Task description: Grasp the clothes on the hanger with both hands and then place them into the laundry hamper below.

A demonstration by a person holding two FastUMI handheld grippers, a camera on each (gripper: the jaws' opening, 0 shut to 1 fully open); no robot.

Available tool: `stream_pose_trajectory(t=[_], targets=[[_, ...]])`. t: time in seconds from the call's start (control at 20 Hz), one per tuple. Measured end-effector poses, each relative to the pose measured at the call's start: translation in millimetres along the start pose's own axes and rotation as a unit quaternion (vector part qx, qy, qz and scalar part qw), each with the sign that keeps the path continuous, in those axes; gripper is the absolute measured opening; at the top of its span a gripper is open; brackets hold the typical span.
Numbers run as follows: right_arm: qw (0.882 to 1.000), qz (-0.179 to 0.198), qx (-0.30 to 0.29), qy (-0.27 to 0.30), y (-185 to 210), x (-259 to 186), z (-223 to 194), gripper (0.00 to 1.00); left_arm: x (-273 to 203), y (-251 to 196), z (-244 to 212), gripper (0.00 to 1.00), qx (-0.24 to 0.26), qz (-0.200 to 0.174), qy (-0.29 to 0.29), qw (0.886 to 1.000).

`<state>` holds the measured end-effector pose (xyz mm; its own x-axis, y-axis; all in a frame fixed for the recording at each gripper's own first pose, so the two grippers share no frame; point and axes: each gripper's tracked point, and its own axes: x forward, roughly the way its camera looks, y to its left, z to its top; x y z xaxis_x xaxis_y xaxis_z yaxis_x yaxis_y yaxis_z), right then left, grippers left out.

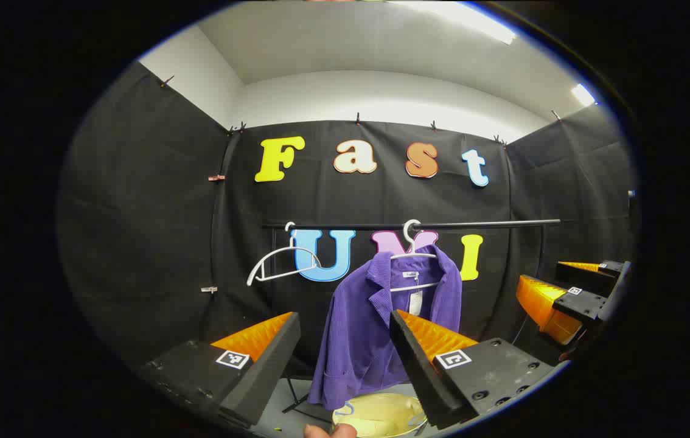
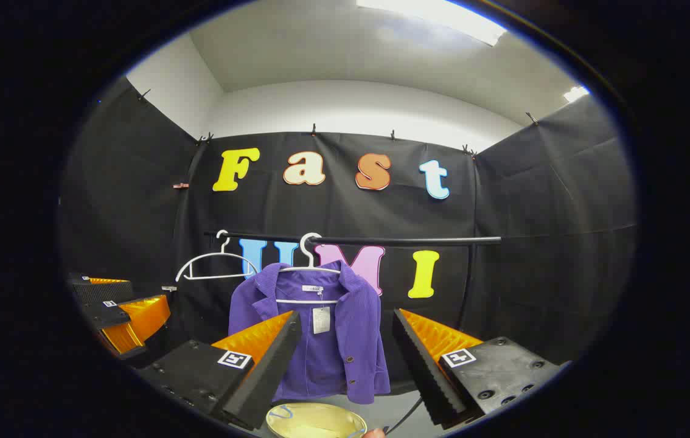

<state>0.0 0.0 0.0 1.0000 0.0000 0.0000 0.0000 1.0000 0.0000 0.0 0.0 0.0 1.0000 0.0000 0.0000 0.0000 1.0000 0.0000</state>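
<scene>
A purple corduroy jacket (image 1: 369, 322) (image 2: 327, 331) hangs on a white hanger (image 1: 413, 255) (image 2: 310, 261) from a black rail (image 1: 418, 225) (image 2: 357, 240). Below it on the floor stands a pale yellow hamper (image 1: 378, 415) (image 2: 316, 421). My left gripper (image 1: 345, 319) is open, a way in front of the jacket, touching nothing. My right gripper (image 2: 347, 319) is open too, with the jacket seen between its fingers at a distance. The right gripper (image 1: 570, 295) also appears at the right of the left gripper view, and the left gripper (image 2: 120, 310) at the left of the right gripper view.
An empty white hanger (image 1: 281, 261) (image 2: 214, 264) hangs on the rail to the left of the jacket. The rail's black stand legs (image 1: 296, 398) rest on the grey floor. Black cloth walls close the booth on three sides.
</scene>
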Motion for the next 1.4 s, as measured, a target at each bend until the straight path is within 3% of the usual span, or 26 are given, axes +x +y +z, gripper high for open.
stream_pose_trajectory(t=[0.1, 0.25, 0.3, 1.0, 1.15, 1.25, 1.4], targets=[[1.000, 0.001, -0.005, 0.002, -1.6, -0.2, -0.5, 0.97, 1.8, -3.2, -0.5, 0.98, 0.011, 0.000, 0.001, 1.000], [1.000, 0.003, -0.008, -0.002, -1.8, -2.1, 1.7, 0.97, 2.1, -9.9, -0.1, 0.97, 0.014, -0.004, -0.006, 1.000], [1.000, 0.003, -0.009, -0.003, -2.1, -2.6, 2.3, 0.97, 1.7, -12.1, 2.8, 0.92, 0.010, -0.007, -0.010, 1.000], [1.000, -0.005, -0.018, -0.012, -6.2, -10.4, 5.6, 0.97, -4.1, -13.9, 11.8, 0.92, 0.005, -0.025, -0.031, 0.999], [1.000, -0.011, -0.023, -0.014, -9.5, -9.7, 4.4, 0.97, -4.2, -12.4, 10.0, 0.97, 0.001, -0.027, -0.033, 0.999], [1.000, -0.016, -0.021, -0.014, -11.6, -9.3, 4.5, 0.97, -3.3, -10.9, 11.5, 0.92, 0.001, -0.029, -0.037, 0.999], [1.000, -0.019, -0.011, -0.009, -10.6, -3.1, -1.8, 0.97, 2.0, -12.0, 7.8, 0.95, -0.011, -0.039, -0.027, 0.999]])
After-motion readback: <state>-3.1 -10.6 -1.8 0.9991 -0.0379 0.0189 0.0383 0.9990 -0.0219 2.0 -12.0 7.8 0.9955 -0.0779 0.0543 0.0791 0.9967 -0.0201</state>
